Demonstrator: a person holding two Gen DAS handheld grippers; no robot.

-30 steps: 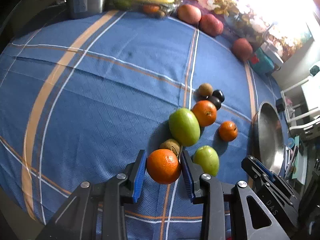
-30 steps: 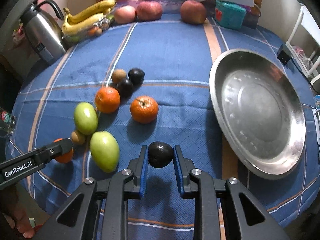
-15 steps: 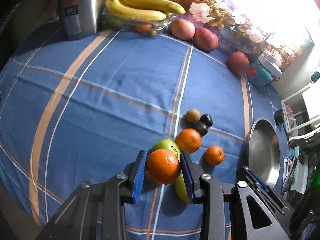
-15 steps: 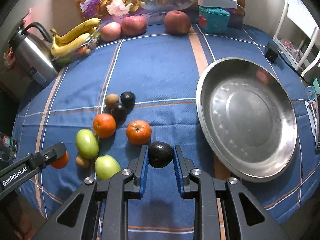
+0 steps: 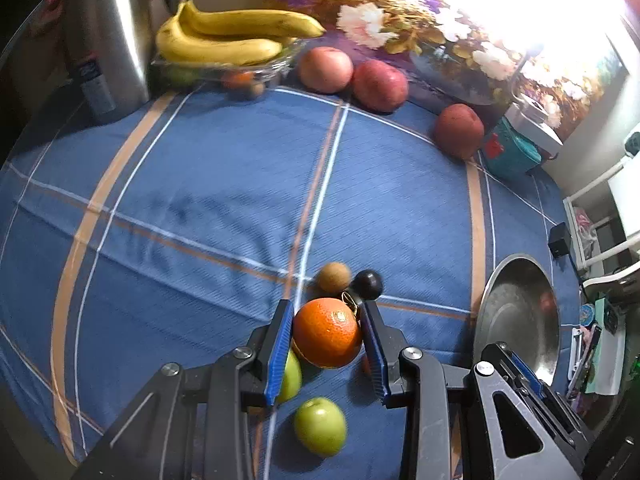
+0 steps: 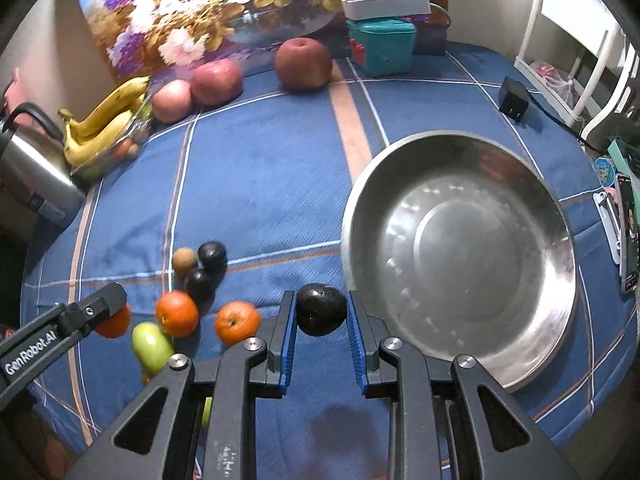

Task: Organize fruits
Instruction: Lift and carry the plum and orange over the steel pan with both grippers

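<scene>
Through the left wrist view, the left tool (image 5: 327, 340) is gripping an orange (image 5: 327, 333) between its blue pads, holding it above the blue tabletop (image 5: 224, 184). Below it a green fruit (image 5: 320, 426) is lying on the cloth, with a kiwi (image 5: 333, 277) and a dark fruit (image 5: 367, 284) just beyond; the metal bowl (image 5: 520, 316) is sitting off to the right. Through the right wrist view, the right tool (image 6: 321, 322) is clamping a dark avocado (image 6: 321, 309), hanging just left of the bowl's rim (image 6: 348, 224). Two oranges (image 6: 238, 323) are lying on the cloth to the left, near more dark fruit (image 6: 213, 255).
</scene>
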